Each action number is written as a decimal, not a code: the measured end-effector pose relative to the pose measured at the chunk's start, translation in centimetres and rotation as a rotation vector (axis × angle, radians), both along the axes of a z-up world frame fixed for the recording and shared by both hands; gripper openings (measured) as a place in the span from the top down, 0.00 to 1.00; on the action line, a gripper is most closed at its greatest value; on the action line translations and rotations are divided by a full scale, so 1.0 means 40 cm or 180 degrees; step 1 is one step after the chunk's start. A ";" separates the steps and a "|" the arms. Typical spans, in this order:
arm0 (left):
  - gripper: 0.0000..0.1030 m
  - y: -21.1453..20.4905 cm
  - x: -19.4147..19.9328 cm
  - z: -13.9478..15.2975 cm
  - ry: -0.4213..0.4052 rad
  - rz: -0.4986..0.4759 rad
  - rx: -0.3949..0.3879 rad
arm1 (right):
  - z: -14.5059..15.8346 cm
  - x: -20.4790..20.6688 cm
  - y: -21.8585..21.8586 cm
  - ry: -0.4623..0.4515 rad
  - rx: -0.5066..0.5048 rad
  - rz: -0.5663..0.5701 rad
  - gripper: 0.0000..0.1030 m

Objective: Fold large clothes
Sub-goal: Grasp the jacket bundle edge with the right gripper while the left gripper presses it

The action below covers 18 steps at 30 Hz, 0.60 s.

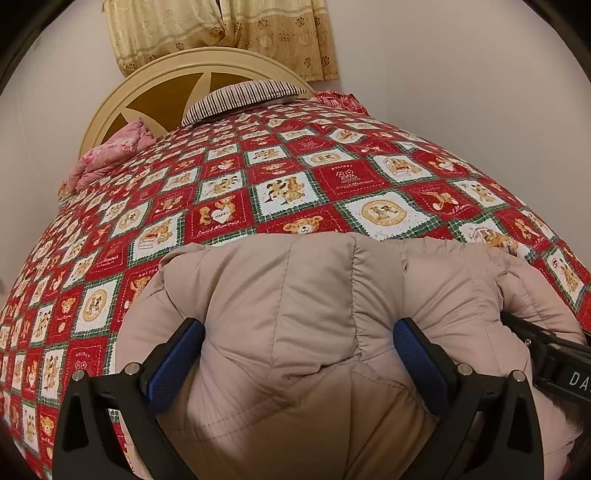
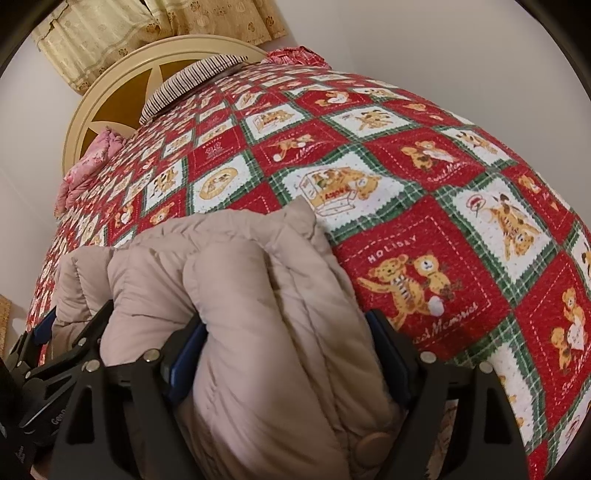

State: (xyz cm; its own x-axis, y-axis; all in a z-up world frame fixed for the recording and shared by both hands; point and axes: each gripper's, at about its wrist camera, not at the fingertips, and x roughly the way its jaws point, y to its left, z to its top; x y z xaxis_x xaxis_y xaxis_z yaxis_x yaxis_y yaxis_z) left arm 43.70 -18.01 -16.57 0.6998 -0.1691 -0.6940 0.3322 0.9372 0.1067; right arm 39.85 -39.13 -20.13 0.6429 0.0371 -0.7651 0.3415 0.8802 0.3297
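Observation:
A beige quilted puffer jacket (image 1: 295, 288) lies folded into a thick bundle at the near edge of the bed. My left gripper (image 1: 299, 350) straddles the bundle's left part, and its blue pads (image 1: 177, 354) dent the padding on both sides. In the right wrist view the same jacket (image 2: 240, 277) fills the wide gap of my right gripper (image 2: 288, 350), bulging over both fingers, with a round button near the bottom. The two grippers sit side by side on the bundle. The jacket's underside is hidden.
A red, white and green teddy-bear quilt (image 1: 288, 192) covers the bed. At the far end stand a cream round headboard (image 1: 155, 85), a striped pillow (image 1: 240, 98) and a crumpled pink blanket (image 1: 110, 151). Beige curtains (image 1: 221, 33) hang behind; a pale wall (image 1: 461, 92) runs along the right.

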 end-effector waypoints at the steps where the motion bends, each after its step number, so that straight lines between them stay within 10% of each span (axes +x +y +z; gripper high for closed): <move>1: 0.01 0.002 0.000 -0.001 0.0000 0.0000 -0.0002 | 0.000 0.001 -0.003 0.0001 0.0031 0.0011 0.18; 13: 0.01 -0.003 0.003 -0.002 0.0042 0.0003 0.0062 | 0.002 0.008 -0.035 0.0032 0.0388 0.0156 0.15; 18: 0.01 0.071 -0.035 0.057 0.0192 -0.0231 -0.0316 | 0.010 -0.009 -0.080 0.0060 0.0907 0.0554 0.15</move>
